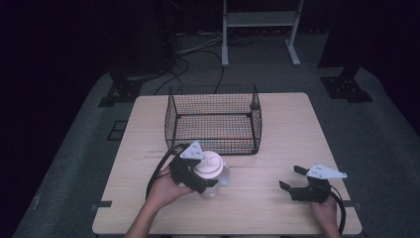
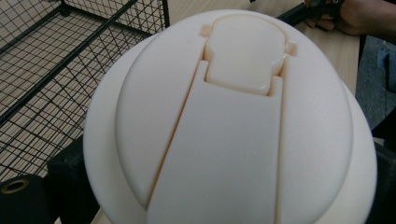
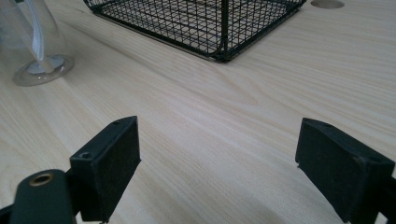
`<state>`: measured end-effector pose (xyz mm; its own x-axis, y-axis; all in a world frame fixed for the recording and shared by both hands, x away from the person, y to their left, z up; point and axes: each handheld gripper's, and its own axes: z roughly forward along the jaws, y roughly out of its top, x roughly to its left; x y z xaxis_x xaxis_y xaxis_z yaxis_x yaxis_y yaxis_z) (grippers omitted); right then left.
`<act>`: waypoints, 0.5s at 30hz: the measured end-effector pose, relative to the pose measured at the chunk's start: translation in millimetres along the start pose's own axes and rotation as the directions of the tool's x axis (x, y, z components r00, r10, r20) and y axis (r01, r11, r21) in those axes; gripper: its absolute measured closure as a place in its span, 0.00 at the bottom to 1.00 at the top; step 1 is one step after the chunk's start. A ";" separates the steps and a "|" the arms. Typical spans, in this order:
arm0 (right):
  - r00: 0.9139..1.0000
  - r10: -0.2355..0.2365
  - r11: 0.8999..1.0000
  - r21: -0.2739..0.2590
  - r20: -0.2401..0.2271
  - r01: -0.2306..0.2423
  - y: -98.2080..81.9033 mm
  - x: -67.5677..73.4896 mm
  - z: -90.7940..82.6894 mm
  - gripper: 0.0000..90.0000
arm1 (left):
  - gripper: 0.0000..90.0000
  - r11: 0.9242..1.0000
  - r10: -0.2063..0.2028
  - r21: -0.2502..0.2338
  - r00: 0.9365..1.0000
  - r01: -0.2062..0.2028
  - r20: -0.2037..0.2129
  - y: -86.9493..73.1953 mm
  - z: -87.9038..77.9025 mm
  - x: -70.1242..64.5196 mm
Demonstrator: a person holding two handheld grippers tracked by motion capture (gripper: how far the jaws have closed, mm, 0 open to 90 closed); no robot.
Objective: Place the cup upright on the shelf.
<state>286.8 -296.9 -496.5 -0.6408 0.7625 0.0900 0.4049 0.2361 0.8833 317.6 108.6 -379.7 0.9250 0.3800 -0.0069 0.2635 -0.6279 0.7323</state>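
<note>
A clear container (image 1: pixel 220 181) with a white domed lid (image 1: pixel 208 166) stands on the wooden table (image 1: pixel 287 129), left of centre near the front. My left gripper (image 1: pixel 207 177) is shut on the lid; in the left gripper view the lid (image 2: pixel 233 116) sits close up with a black jaw at each side of its rim. The container's clear base (image 3: pixel 42 70) rests on the wood in the right gripper view. My right gripper (image 1: pixel 291 178) is open over bare table at the front right, its jaws wide apart with nothing between them (image 3: pixel 219 163).
A black wire basket (image 1: pixel 213 148) stands just behind the container in the middle of the table, open at the top, also seen as basket mesh (image 2: pixel 56 60) and a basket corner (image 3: pixel 210 23). A white metal frame (image 1: pixel 257 20) and cables lie on the floor beyond.
</note>
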 end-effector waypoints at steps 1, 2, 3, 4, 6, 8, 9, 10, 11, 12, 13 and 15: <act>1.000 -0.001 1.000 -0.002 0.000 0.001 -0.1 -0.1 0.1 0.14 | 0.06 1.000 0.003 0.004 1.000 -0.003 -0.001 1.3 -0.3 -0.3; 1.000 -0.001 1.000 -0.001 0.000 0.001 -0.1 -0.1 0.1 0.14 | 0.06 1.000 0.006 0.004 1.000 -0.006 0.001 3.6 -0.7 -0.7; 1.000 -0.002 1.000 -0.002 -0.001 0.002 -0.1 -0.1 0.1 0.14 | 0.06 1.000 0.005 0.003 1.000 -0.005 0.002 5.6 -1.5 -0.8; 1.000 -0.002 1.000 -0.002 -0.001 0.002 -0.1 -0.1 0.1 0.14 | 0.06 1.000 0.006 0.003 1.000 -0.006 0.002 7.3 -2.2 -0.8; 1.000 -0.001 1.000 -0.002 -0.001 0.001 -0.1 -0.1 0.1 0.14 | 0.06 1.000 0.014 0.004 1.000 -0.014 0.003 12.5 -4.5 -0.3; 1.000 0.000 1.000 -0.002 -0.002 0.000 -0.1 -0.2 0.1 0.14 | 0.06 1.000 0.019 0.009 1.000 -0.019 0.001 19.0 -6.7 -0.5; 1.000 0.000 1.000 -0.002 -0.002 0.000 -0.1 -0.2 0.0 0.14 | 0.06 1.000 0.024 0.011 1.000 -0.024 -0.001 21.3 -7.5 -0.5; 1.000 -0.001 1.000 -0.003 -0.002 0.001 -0.1 -0.3 0.0 0.14 | 0.06 1.000 0.029 0.011 1.000 -0.029 -0.004 24.3 -8.5 -0.6; 1.000 -0.002 1.000 -0.003 -0.002 0.002 -0.1 -0.4 0.0 0.14 | 0.06 0.999 0.038 0.014 0.999 -0.038 -0.004 28.0 -10.0 0.0; 1.000 -0.001 1.000 -0.003 -0.002 0.001 -0.1 -0.3 -0.1 0.14 | 0.06 0.999 0.045 0.016 0.999 -0.045 -0.001 31.1 -11.1 0.6; 1.000 -0.001 1.000 -0.003 -0.002 0.001 -0.1 -0.4 -0.1 0.14 | 0.06 0.999 0.046 0.013 0.999 -0.046 -0.001 33.8 -11.7 1.0; 1.000 -0.003 1.000 -0.006 -0.002 0.003 -0.1 -0.7 -0.1 0.14 | 0.06 0.999 0.049 0.015 0.999 -0.049 0.000 39.4 -13.4 2.4</act>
<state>287.2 -297.5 -496.6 -0.6435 0.7603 0.0886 0.3995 0.2348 0.8862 326.5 93.9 -341.7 0.9368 0.3486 0.0294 0.2215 -0.6561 0.7214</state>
